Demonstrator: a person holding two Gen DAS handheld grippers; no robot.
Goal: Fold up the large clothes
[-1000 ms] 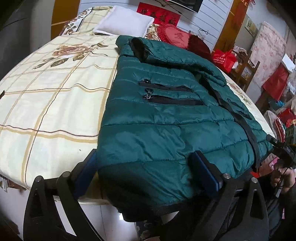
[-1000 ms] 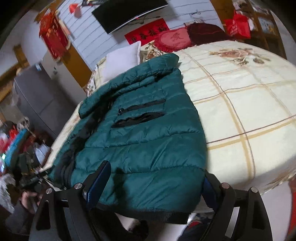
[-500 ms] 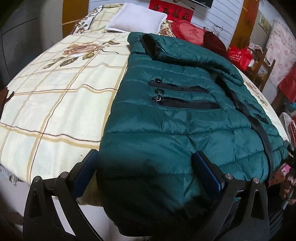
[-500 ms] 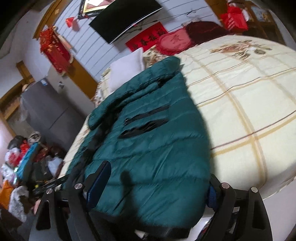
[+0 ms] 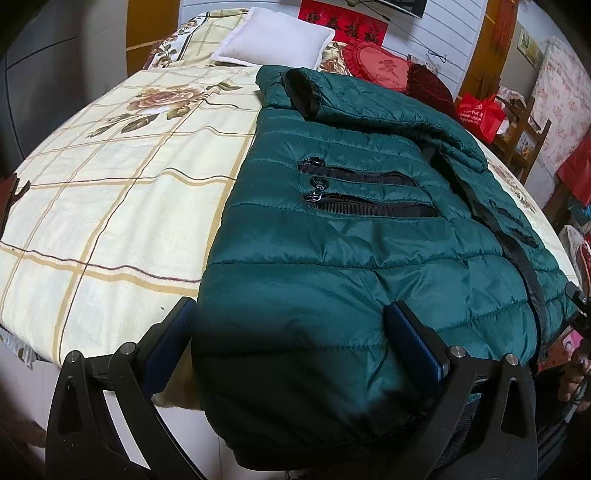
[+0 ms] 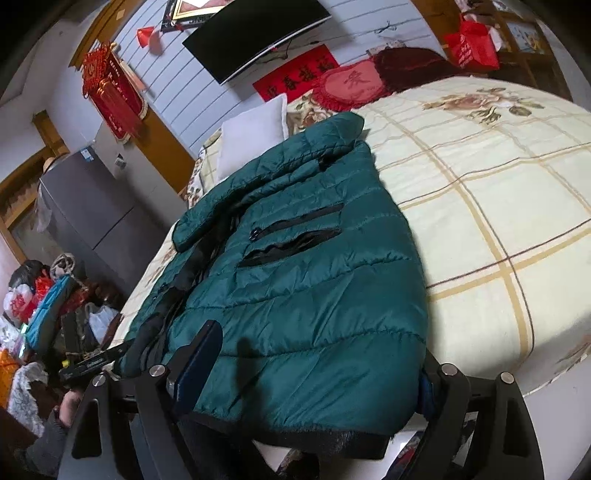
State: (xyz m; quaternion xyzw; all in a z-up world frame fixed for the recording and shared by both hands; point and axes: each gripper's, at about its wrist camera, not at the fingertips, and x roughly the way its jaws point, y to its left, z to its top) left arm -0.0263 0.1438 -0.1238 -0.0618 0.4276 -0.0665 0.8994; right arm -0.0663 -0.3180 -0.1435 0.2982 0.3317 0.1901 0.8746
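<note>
A dark green quilted jacket lies on the bed, hem toward me and hanging over the near edge, a sleeve folded across its top. It also shows in the right wrist view. My left gripper is open, its fingers straddling the left hem corner; one jaw sits on the fabric, the other beside the jacket's edge. My right gripper is open, its fingers straddling the right hem corner. Neither is closed on the fabric.
The bed has a cream checked floral sheet. A white pillow and a red heart cushion lie at its head. A grey fridge and piled bags stand left of the bed. A TV hangs on the wall.
Both grippers have moved forward and up over the hem, so the jacket fills more of each view. The jaws stay open. The jacket has not visibly shifted.
</note>
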